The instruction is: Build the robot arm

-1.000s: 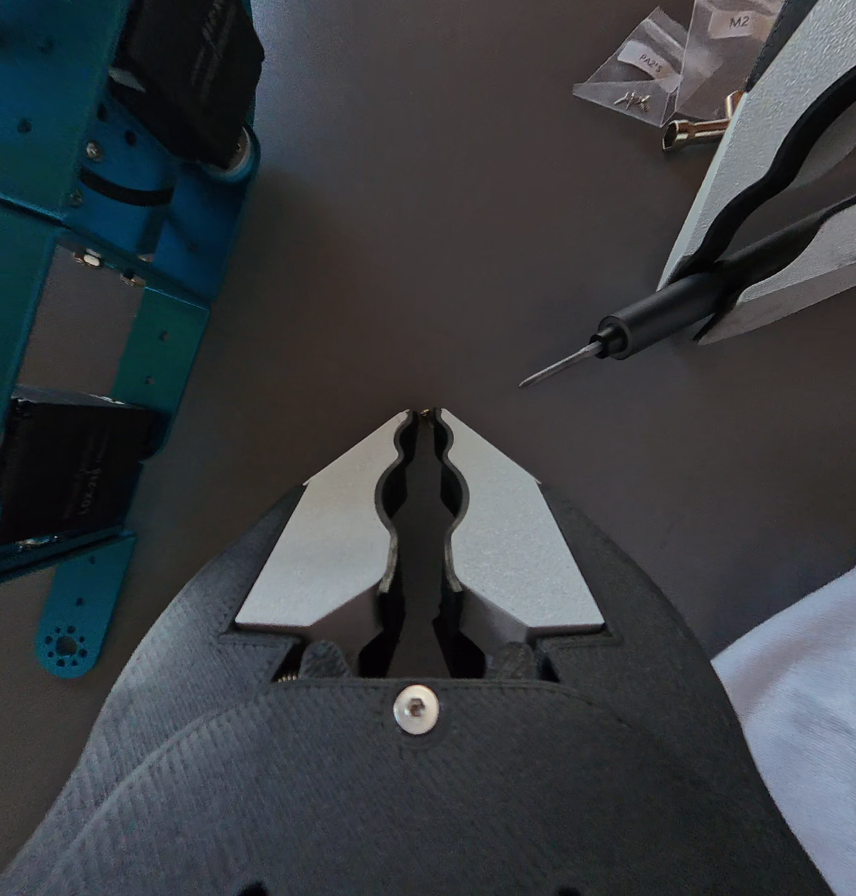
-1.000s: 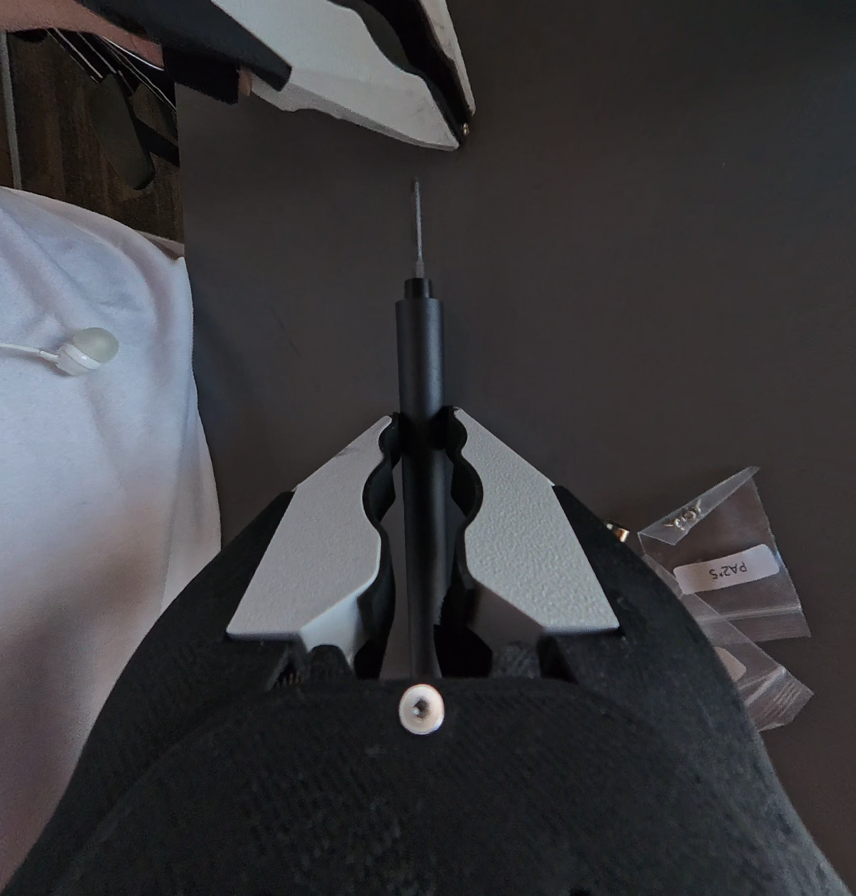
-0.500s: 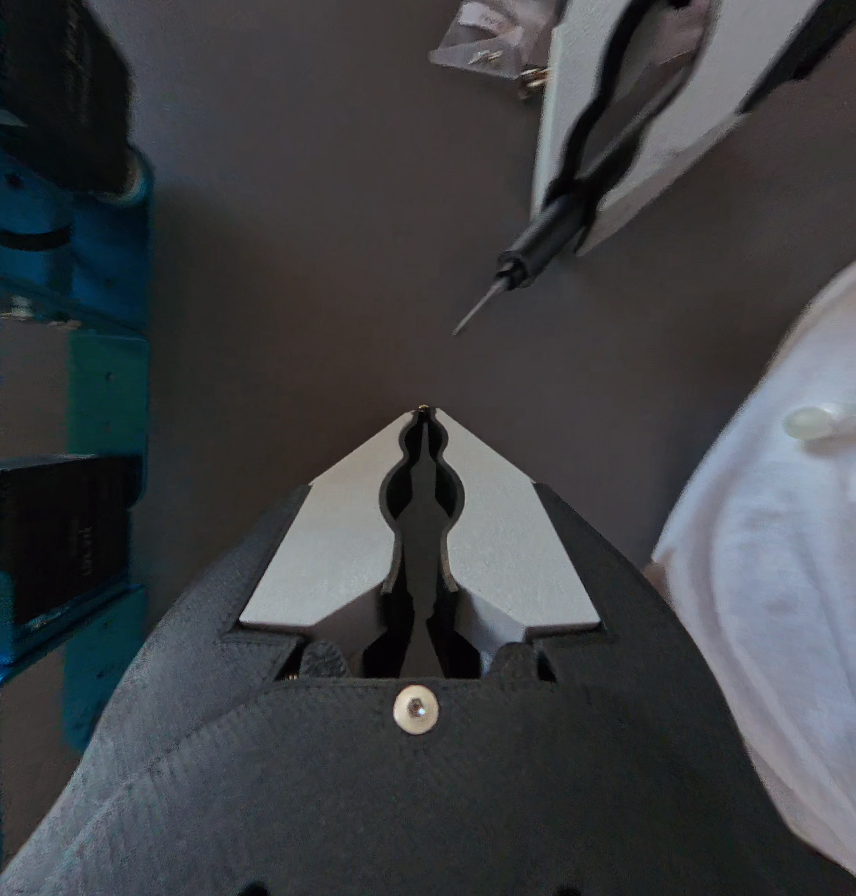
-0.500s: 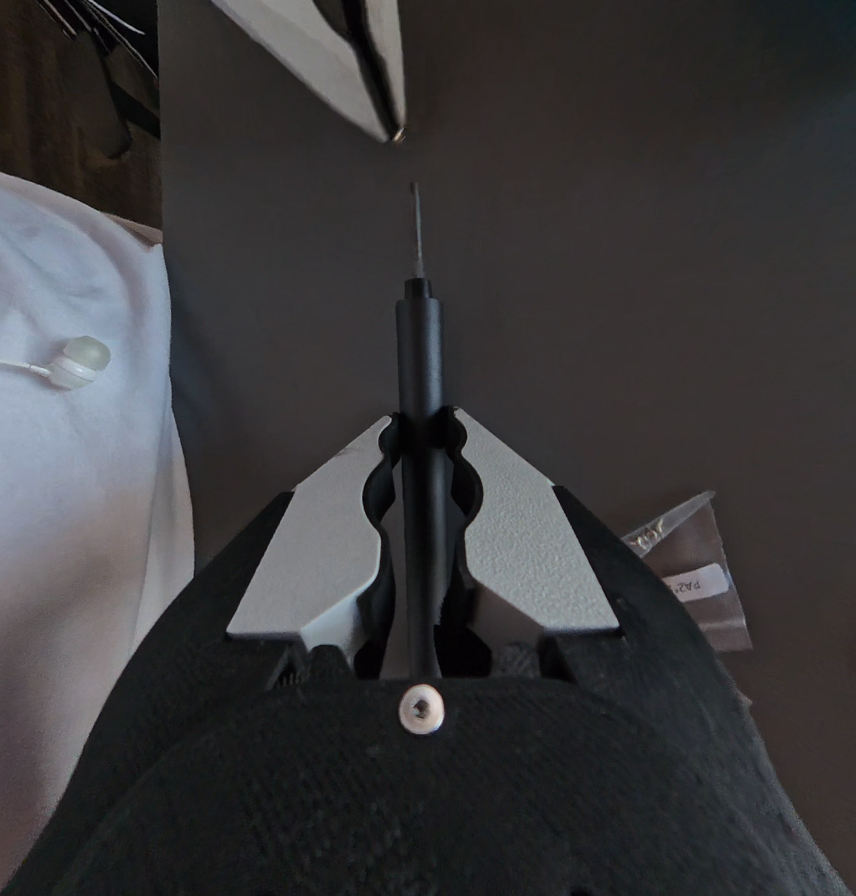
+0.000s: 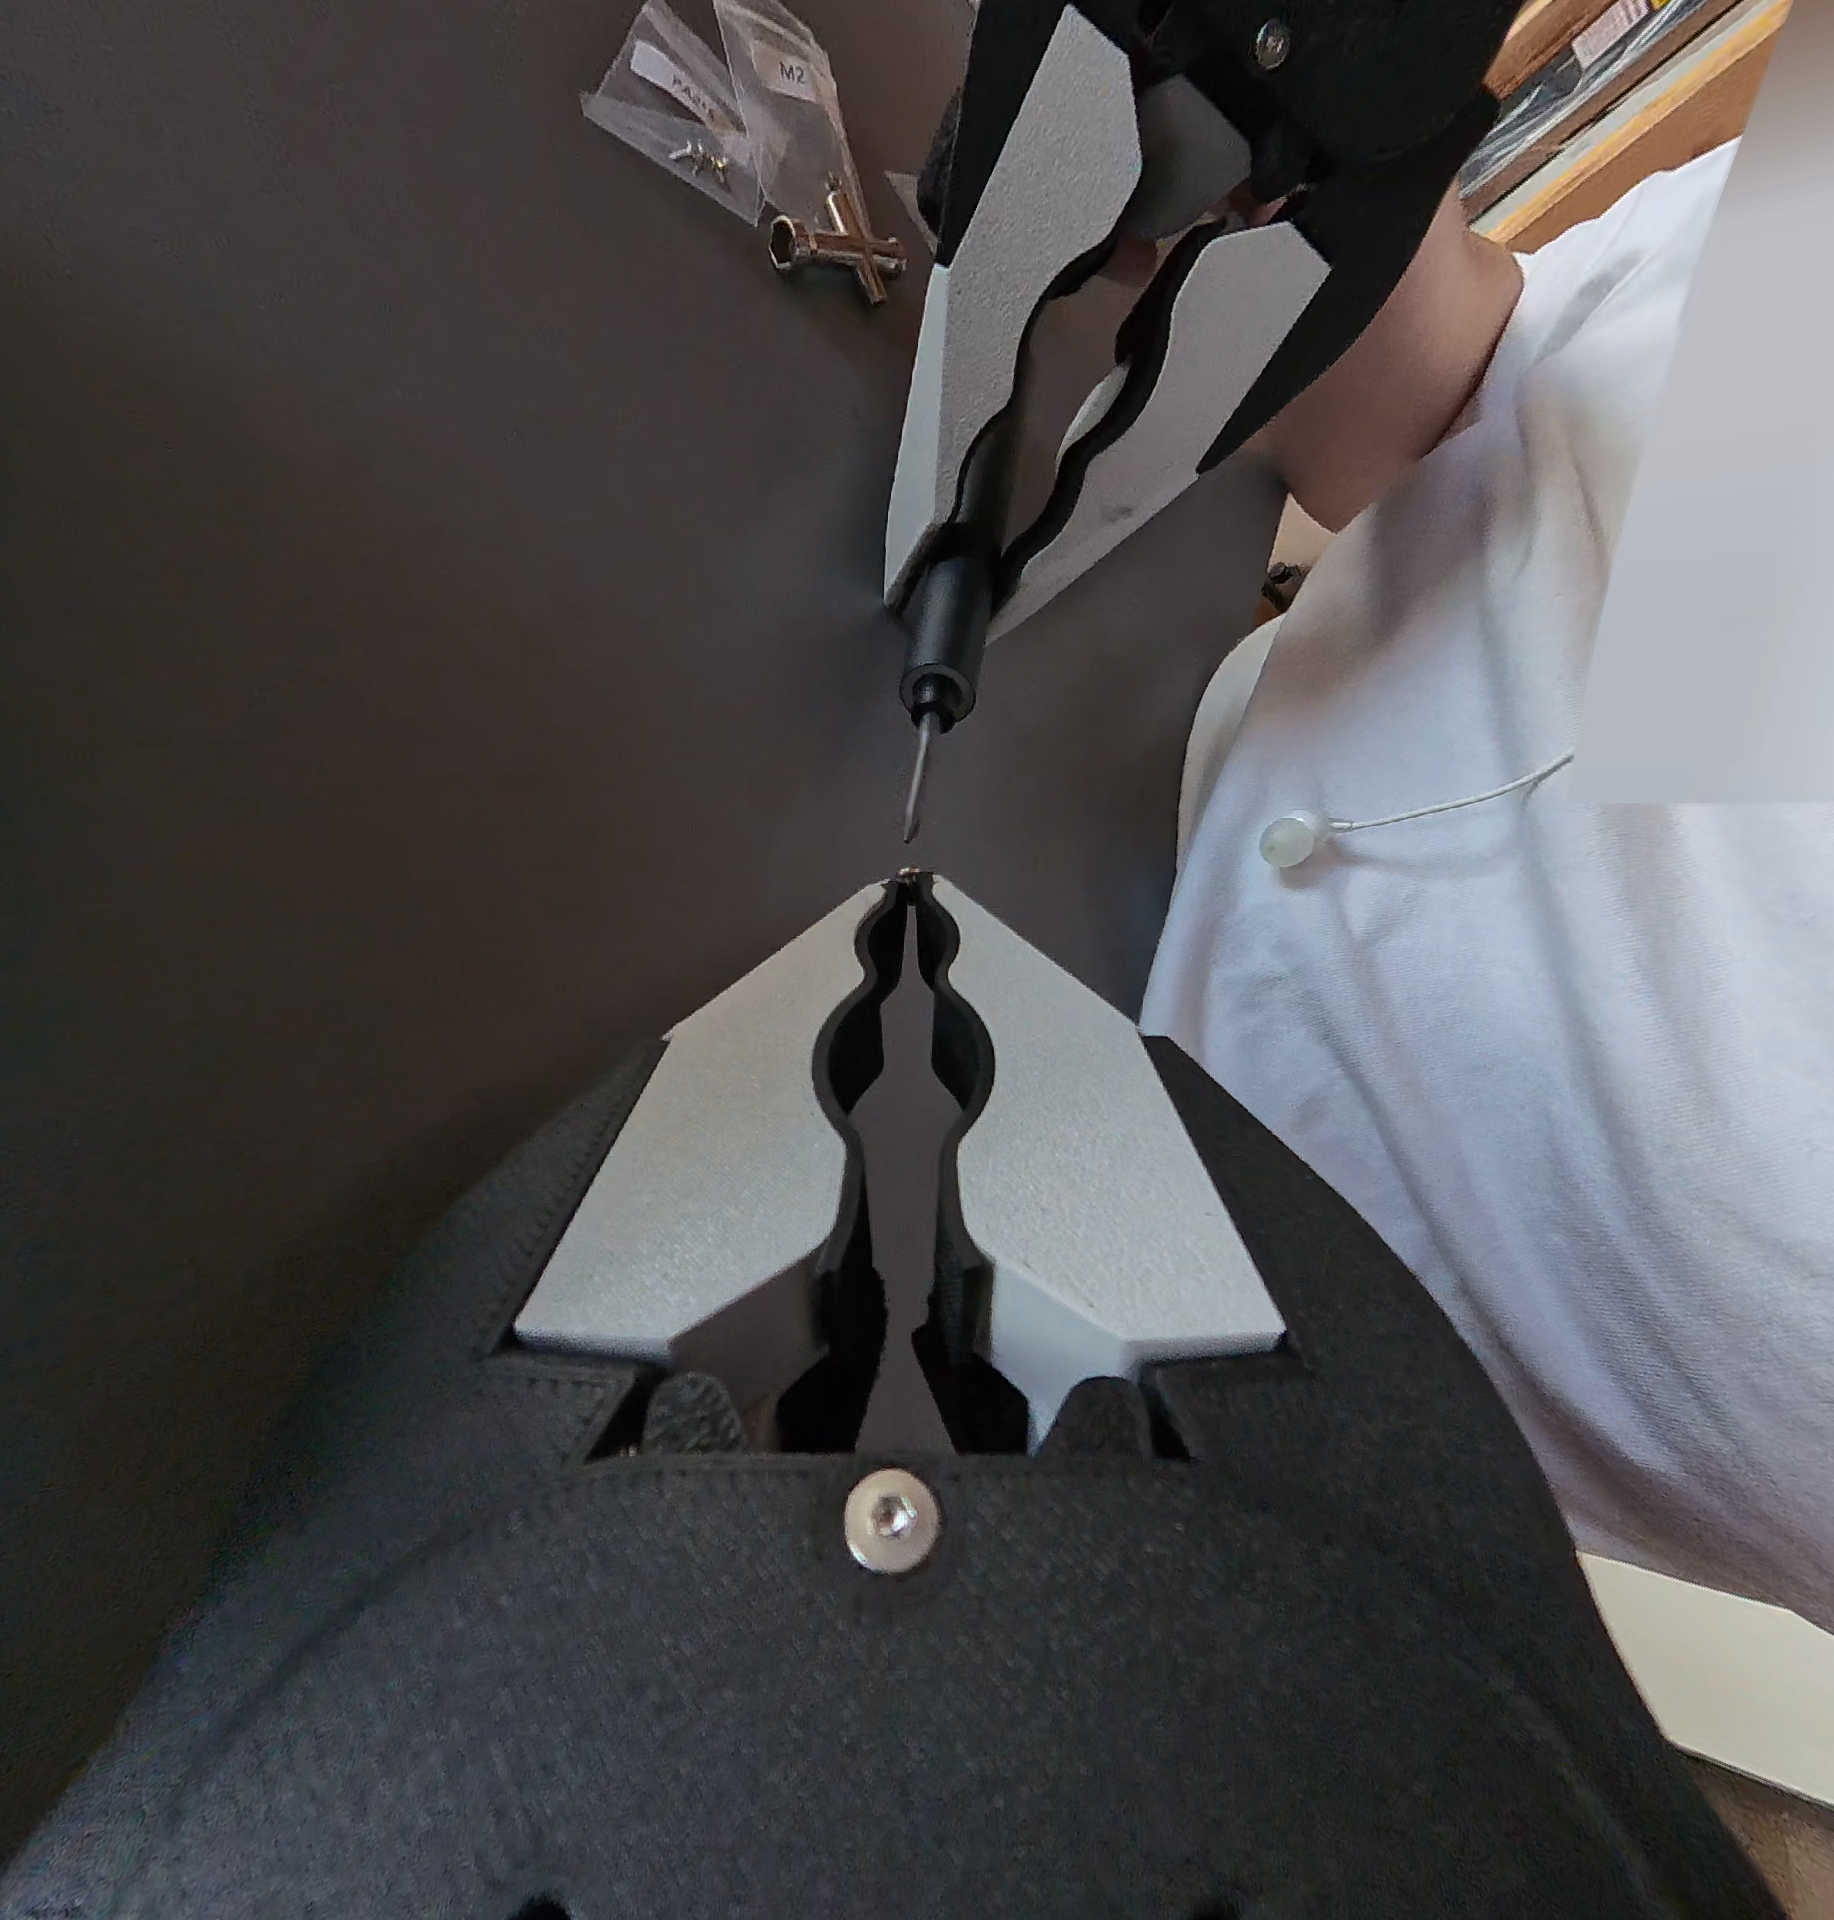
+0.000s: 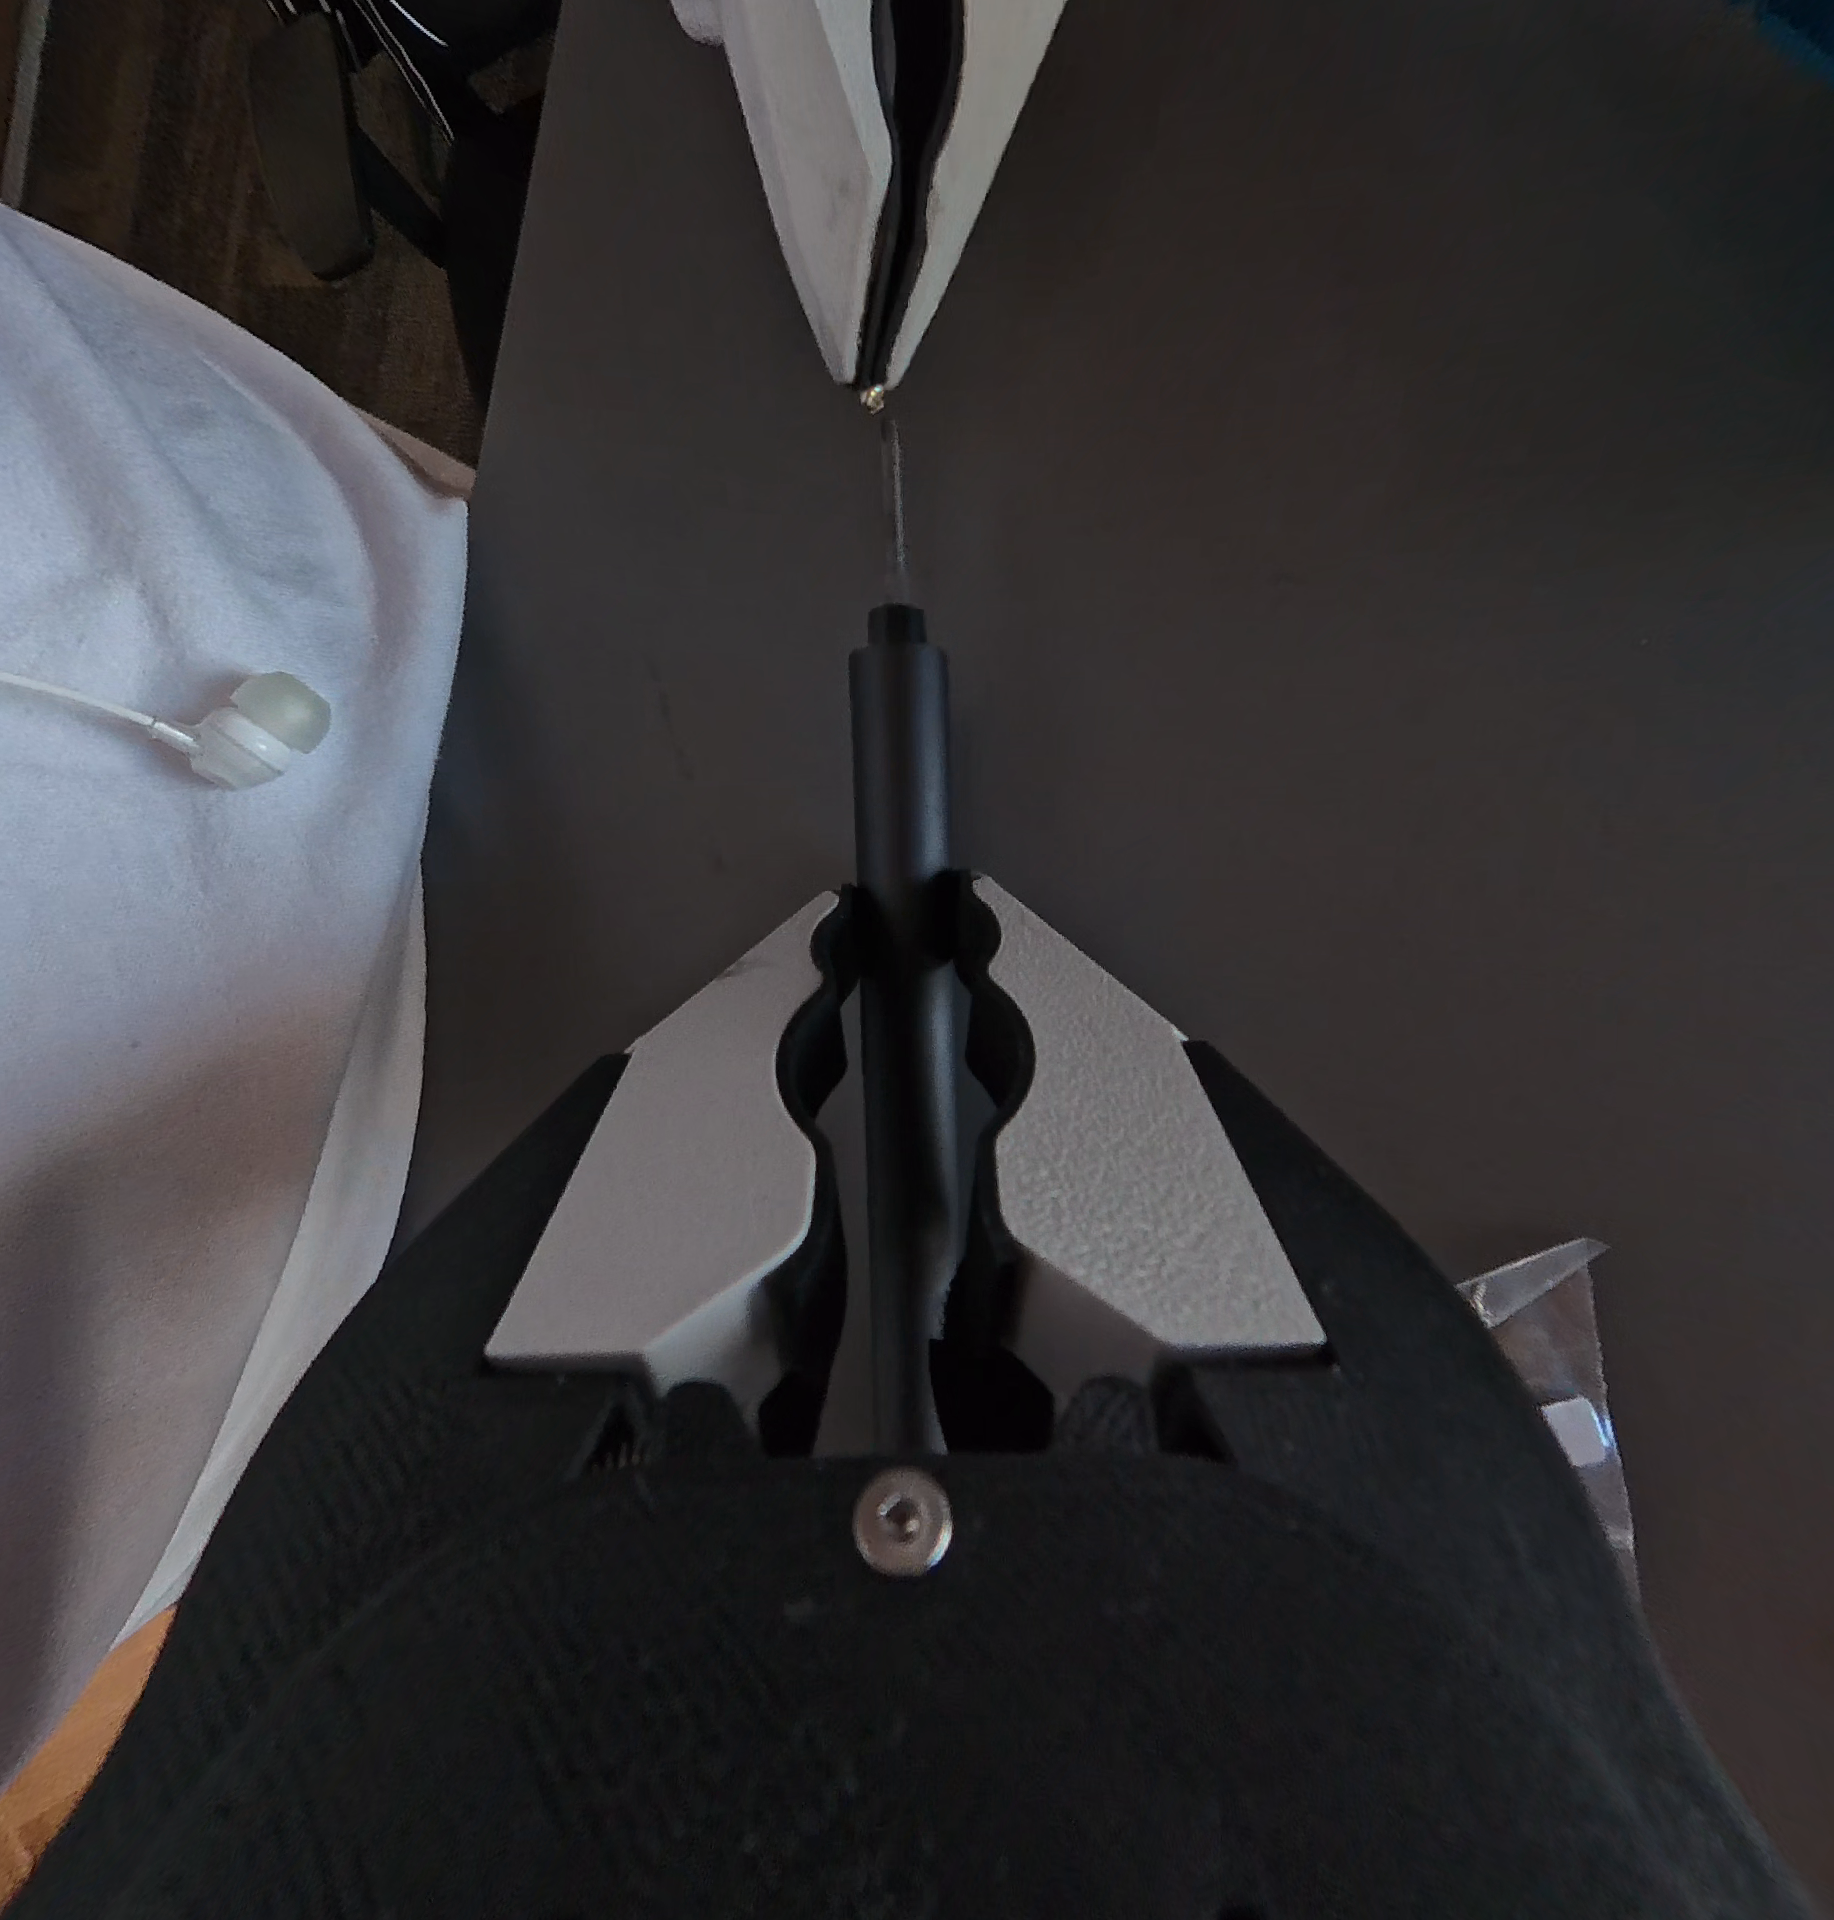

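Observation:
My left gripper is shut on a tiny metal screw pinched at its fingertips, held above the dark table. My right gripper is shut on a slim black screwdriver. The two grippers point at each other. The screwdriver's thin tip sits a small gap from the screw. In the right wrist view the left gripper hangs from the top with the screw right at the tip of the screwdriver's bit. The right gripper also shows in the left wrist view.
Small clear plastic bags with fasteners and a metal cross-shaped key lie at the far side of the table. A person in a white shirt with a dangling white earbud stands on the right. More bags show at the right wrist view's edge. My right fingertips sit around 8 centimetres from my left ones.
Both grippers swung to face each other; the screwdriver tip has come from off to the side to just in front of the screw. The blue metal frame has left the left wrist view.

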A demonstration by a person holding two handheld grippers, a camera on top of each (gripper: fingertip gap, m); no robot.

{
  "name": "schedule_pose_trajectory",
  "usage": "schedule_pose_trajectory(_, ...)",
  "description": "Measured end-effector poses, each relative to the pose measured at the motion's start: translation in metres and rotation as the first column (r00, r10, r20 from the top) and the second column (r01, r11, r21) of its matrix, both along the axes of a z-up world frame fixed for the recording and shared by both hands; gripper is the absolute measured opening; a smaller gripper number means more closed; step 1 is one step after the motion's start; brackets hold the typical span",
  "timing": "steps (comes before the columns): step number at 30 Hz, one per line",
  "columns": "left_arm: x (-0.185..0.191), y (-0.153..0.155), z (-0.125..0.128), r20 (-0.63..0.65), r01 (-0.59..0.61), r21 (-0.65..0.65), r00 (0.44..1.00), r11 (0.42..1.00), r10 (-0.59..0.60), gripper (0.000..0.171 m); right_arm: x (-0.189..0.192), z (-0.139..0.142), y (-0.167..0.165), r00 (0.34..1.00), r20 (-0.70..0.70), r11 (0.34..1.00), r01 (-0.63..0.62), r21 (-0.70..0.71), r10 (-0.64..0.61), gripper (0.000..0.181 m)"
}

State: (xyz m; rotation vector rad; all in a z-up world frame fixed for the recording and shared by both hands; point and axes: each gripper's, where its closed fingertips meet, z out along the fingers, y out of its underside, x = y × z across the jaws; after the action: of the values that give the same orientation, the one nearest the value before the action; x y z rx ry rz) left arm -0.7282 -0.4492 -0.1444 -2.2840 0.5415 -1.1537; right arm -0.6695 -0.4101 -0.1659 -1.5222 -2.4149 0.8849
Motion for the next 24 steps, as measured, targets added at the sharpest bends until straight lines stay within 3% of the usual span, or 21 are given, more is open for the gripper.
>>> schedule_pose_trajectory(24, 0.0047, -0.0035, 0.0022, 0.009, 0.030, 0.008, 0.999, 1.000, -0.031, 0.000, 0.0000, 0.0003, -0.0045, 1.000, -0.002, 0.999, -0.029, -0.017, 0.029, 0.018)
